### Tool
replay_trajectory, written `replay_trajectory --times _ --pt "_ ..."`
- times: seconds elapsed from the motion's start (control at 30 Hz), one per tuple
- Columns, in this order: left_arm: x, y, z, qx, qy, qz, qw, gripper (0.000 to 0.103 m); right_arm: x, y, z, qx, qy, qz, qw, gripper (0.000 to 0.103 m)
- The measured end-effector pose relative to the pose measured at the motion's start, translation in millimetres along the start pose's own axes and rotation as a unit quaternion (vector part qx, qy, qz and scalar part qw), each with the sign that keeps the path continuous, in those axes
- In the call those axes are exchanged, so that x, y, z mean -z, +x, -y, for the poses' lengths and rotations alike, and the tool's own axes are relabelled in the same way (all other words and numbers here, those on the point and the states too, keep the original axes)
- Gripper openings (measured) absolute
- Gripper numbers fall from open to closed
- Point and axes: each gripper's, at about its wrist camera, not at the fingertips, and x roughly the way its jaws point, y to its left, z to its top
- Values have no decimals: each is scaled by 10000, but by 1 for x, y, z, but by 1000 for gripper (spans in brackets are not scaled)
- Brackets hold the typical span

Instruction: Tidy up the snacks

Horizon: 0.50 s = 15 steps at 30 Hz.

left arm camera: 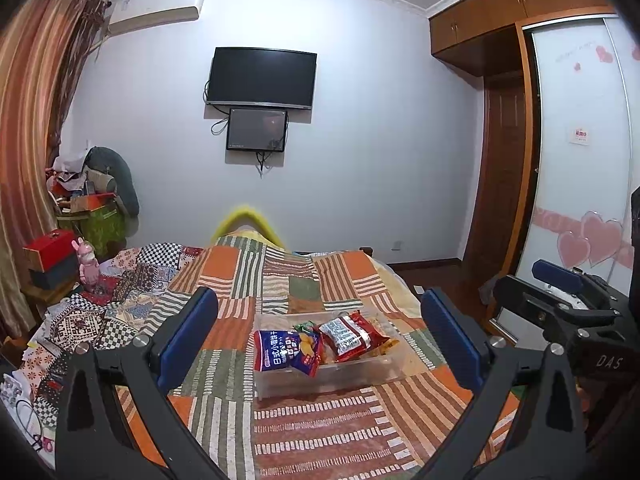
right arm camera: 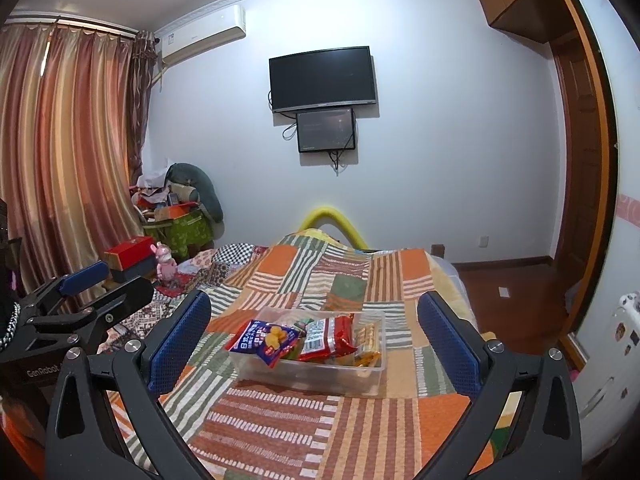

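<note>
Here both claws gape, left claw [left arm camera: 320,340], right claw [right arm camera: 314,342]; snacks [left arm camera: 320,344] seemingly binned.

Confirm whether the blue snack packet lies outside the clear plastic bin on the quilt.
No: the blue snack packet rests inside the clear plastic bin, leaning over its left rim.

Snack packets [left arm camera: 316,344] fill clear bin [left arm camera: 360,376].

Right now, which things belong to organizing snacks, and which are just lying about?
Job: clear plastic bin; blue snack bag; red snack bag.
Lying about: pink rabbit toy; red box; black wall television.
</note>
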Motion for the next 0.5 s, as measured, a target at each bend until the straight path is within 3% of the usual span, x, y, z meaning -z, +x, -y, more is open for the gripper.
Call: replay_trajectory --times 0.5 --pt "1 0 -2 38 -72 -33 10000 103 0 -1 0 10 -15 -3 10000 103"
